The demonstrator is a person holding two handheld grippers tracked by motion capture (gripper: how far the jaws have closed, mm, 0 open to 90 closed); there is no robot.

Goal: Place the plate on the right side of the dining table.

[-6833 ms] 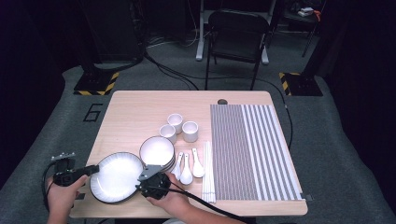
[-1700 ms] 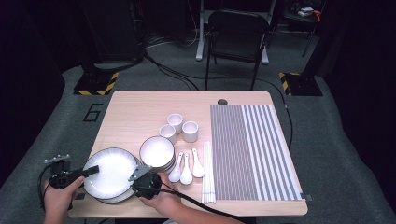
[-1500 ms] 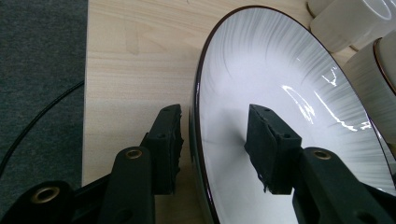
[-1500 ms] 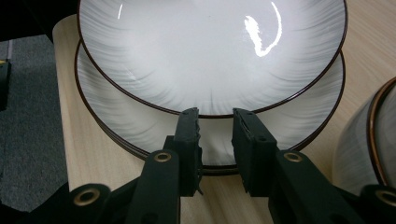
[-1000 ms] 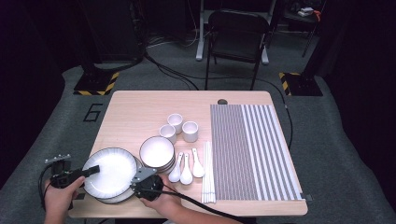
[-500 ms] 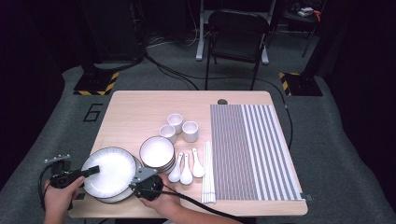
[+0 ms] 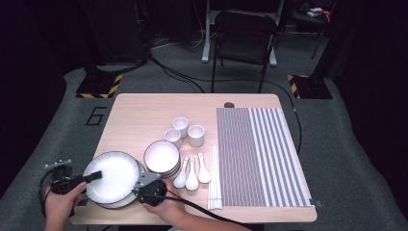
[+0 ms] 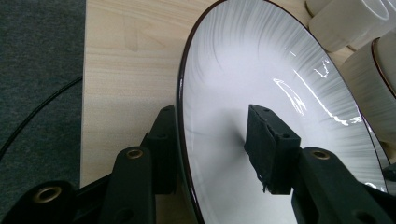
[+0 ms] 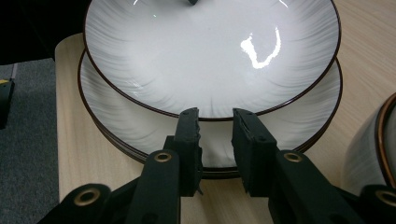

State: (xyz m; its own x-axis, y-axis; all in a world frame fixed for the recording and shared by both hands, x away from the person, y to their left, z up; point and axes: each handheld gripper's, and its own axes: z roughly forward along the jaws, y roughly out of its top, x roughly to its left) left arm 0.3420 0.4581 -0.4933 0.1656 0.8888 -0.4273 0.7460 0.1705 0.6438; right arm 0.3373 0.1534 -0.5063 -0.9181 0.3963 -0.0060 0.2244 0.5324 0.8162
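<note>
A stack of white plates with dark rims (image 7: 122, 201) lies at the table's front left corner. My left gripper (image 7: 96, 175) (image 8: 215, 135) is shut on the left rim of the top plate (image 7: 113, 175) (image 8: 243, 70), one jaw beneath the rim and one on the plate's inner face. In the right gripper view this top plate (image 9: 210, 51) hangs slightly above the lower plate (image 9: 140, 130). My right gripper (image 7: 138, 186) (image 9: 215, 114) sits at the stack's right edge. Its jaws stand a little apart over the lower plate's near rim, with nothing between them.
Right of the plates stand stacked bowls (image 7: 162, 156), three small white cups (image 7: 184, 132), three white spoons (image 7: 191, 173), white chopsticks (image 7: 214, 180) and a striped placemat (image 7: 260, 154). A chair (image 7: 245, 29) stands behind the table. The table's front edge runs just under both hands.
Compared with the oldest frame, the plates sit a little further left and my right gripper has come in closer to their edge. Over the last second nothing has visibly moved.
</note>
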